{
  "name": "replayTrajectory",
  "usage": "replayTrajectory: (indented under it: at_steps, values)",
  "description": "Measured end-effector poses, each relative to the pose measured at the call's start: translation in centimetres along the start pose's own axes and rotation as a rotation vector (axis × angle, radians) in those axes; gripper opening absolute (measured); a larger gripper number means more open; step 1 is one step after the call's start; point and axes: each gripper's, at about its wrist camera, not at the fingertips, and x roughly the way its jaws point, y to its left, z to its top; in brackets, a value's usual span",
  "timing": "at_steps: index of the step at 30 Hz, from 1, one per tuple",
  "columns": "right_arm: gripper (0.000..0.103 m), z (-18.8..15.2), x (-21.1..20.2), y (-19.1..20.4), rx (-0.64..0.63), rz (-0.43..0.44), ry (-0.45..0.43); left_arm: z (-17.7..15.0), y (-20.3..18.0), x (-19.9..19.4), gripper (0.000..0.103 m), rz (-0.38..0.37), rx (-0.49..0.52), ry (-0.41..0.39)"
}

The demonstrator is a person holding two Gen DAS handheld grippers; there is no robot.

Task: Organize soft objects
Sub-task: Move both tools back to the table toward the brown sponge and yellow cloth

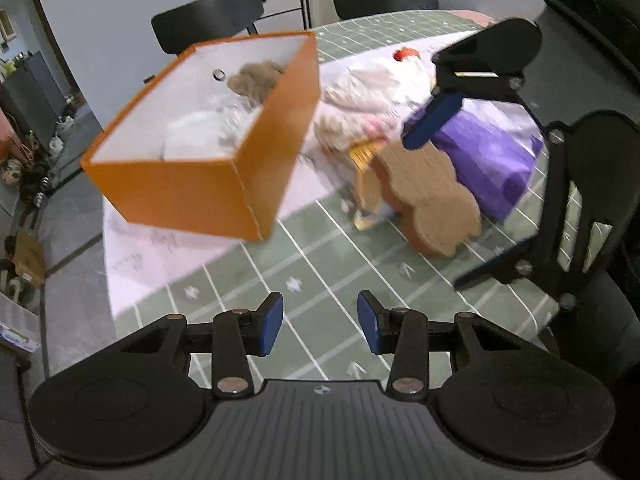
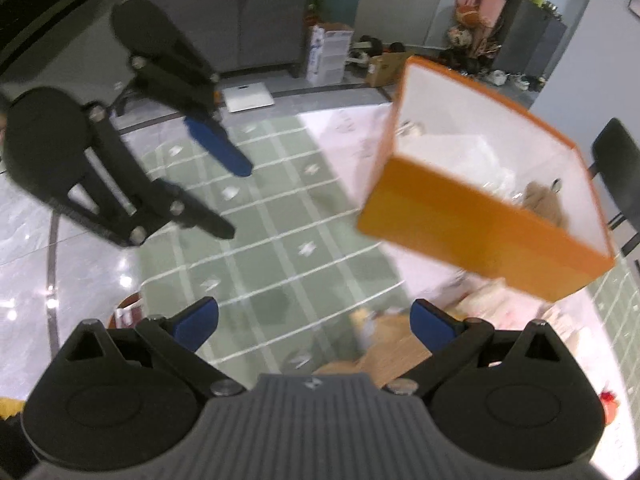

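The box [image 1: 200, 184] stood on the table [image 1: 320, 264]. Inside it lay a plush toy [image 1: 256, 78] and some soft cloth [image 1: 200, 136]. Right of the box, more soft toys [image 1: 432, 196] lay heaped on the table.

The orange box [image 2: 480, 216] sits on the checked tablecloth [image 2: 256, 224]; left of the box hovers the left gripper [image 2: 236, 200], jaws apart.

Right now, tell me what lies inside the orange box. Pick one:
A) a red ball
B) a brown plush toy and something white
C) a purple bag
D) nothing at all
B. In the left wrist view, the orange box holds a brown plush toy against its far side, with something white beside it. The purple bag lies outside on the table.
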Motion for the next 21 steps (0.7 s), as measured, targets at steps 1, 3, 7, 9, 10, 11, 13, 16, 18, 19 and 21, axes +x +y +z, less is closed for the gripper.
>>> replayTrajectory:
  at_steps: [1,3,7,9,10,11,13,16,18,19,21]
  values:
    - [0.1,-0.6,0.0,0.4,0.0,0.013,0.006,-0.4,-0.4,0.2,0.049,-0.013,0.001,0.004]
    - [0.1,-2.0,-0.1,1.2,-0.001,0.03,0.013,-1.1,-1.3,0.6,0.049,-0.032,0.009,0.008]
    - [0.1,-5.1,-0.9,2.2,0.014,0.061,0.024,-2.3,-2.9,1.5,0.049,-0.086,0.017,0.01]
    - [0.1,-6.6,-1.2,2.1,0.025,0.063,0.03,-2.7,-3.7,2.2,0.049,-0.106,0.028,0.017]
    - [0.1,-7.5,-1.5,2.1,0.029,0.056,0.033,-2.8,-4.1,2.5,0.049,-0.112,0.035,0.021]
    - [0.1,-8.1,-1.5,2.1,0.032,0.048,0.038,-2.9,-4.4,2.8,0.049,-0.116,0.04,0.022]
    - [0.1,-9.7,-1.8,1.9,0.05,0.041,0.051,-3.0,-4.6,3.3,0.049,-0.127,0.041,0.022]
    - [0.1,-12.2,-2.3,1.4,0.077,0.038,0.058,-2.7,-4.9,3.9,0.049,-0.135,0.043,0.024]
    - [0.1,-13.4,-2.6,1.1,0.098,0.02,0.076,-2.4,-5.1,4.3,0.049,-0.141,0.046,0.022]
    - [0.1,-14.1,-3.1,1.0,0.105,0.016,0.077,-2.3,-5.2,4.4,0.049,-0.145,0.049,0.022]
    - [0.1,-15.2,-3.7,0.6,0.125,0.009,0.085,-1.8,-5.4,4.8,0.05,-0.146,0.053,0.019]
